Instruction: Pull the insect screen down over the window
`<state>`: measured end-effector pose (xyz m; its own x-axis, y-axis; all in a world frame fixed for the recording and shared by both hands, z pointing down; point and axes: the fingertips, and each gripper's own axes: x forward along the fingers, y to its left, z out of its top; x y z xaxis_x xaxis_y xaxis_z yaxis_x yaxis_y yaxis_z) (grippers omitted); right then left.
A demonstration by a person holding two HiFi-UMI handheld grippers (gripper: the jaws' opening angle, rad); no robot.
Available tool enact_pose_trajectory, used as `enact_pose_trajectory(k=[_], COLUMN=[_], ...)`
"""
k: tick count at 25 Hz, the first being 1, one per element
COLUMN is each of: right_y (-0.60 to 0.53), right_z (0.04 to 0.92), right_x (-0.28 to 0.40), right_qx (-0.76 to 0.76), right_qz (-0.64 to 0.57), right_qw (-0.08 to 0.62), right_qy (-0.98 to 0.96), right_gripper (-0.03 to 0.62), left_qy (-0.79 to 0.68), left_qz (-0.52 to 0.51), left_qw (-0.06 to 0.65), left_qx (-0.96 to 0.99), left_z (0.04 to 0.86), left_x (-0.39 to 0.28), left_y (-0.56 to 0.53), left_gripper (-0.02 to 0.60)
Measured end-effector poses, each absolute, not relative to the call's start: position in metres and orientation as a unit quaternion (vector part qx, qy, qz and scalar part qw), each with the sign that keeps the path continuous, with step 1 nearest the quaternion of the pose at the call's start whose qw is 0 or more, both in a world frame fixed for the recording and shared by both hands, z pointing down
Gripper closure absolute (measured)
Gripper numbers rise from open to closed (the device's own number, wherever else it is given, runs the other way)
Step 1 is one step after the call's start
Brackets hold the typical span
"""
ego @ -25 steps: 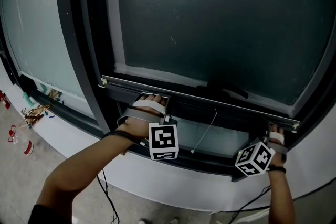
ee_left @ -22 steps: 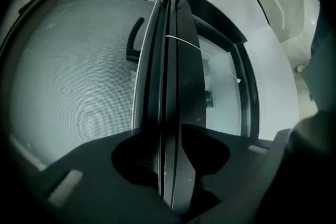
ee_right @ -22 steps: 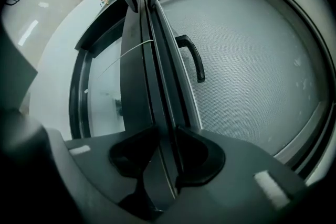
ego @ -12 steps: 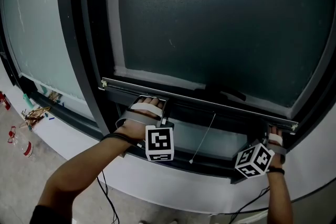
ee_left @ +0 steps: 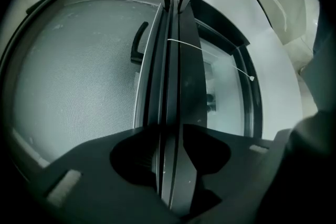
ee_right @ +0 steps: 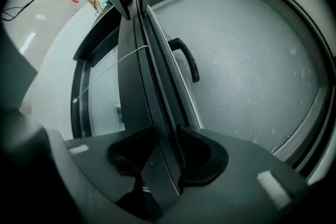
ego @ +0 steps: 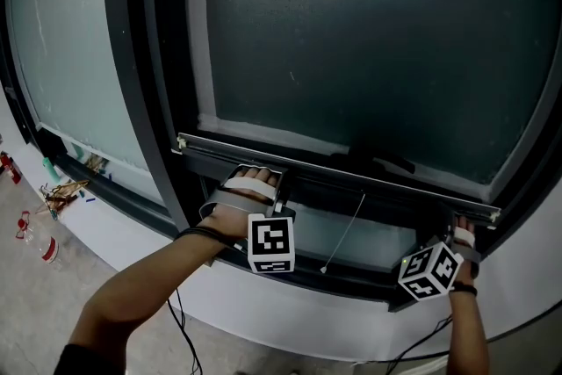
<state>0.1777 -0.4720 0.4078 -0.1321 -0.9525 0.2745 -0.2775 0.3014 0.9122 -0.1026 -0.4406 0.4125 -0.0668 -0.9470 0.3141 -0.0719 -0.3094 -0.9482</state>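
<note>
The insect screen (ego: pixel 369 31) hangs as dark mesh over most of the window. Its metal bottom bar (ego: pixel 334 171) lies a little above the lower window frame (ego: pixel 351 281). My left gripper (ego: pixel 281 185) is on the bar near its left end, and my right gripper (ego: pixel 462 222) is on it at the far right end. In the left gripper view the bar (ee_left: pixel 170 86) runs between the left gripper's (ee_left: pixel 169 131) jaws, which touch it on both sides while opening. In the right gripper view the right gripper (ee_right: pixel 167 134) stands the same way on the bar (ee_right: pixel 144 71), its jaws also opening.
A thin pull cord (ego: pixel 347 224) dangles from the bar's middle, and a black handle (ee_right: pixel 186 57) sits on the screen just above the bar. Below the window is a white sill (ego: pixel 290 312). Small clutter (ego: pixel 44 198) lies on the floor at the left, and a cable (ego: pixel 176 312) hangs under my left arm.
The bar and both grippers have hardly moved against the window frame. Only the head view has shifted slightly.
</note>
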Motion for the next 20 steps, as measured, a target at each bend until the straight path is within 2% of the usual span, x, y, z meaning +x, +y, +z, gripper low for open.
enact_pose_trajectory(k=[7, 20], right_y=[-0.453, -0.348], right_z=[0.398, 0.412], right_x=[0.168, 0.088], right_qx=[0.485, 0.47], right_qz=[-0.328, -0.168], right_qw=[0.415, 0.261], right_qy=[-0.697, -0.827], right_gripper=[0.442, 0.507], left_qy=[0.472, 0.548], left_qz=[-0.537, -0.323], left_qw=[0.365, 0.186], left_qx=[-0.596, -0.749], left_z=[0.409, 0.403], left_x=[-0.095, -0.051], left_y=[-0.425, -0.324], left_gripper=[0.423, 0.522])
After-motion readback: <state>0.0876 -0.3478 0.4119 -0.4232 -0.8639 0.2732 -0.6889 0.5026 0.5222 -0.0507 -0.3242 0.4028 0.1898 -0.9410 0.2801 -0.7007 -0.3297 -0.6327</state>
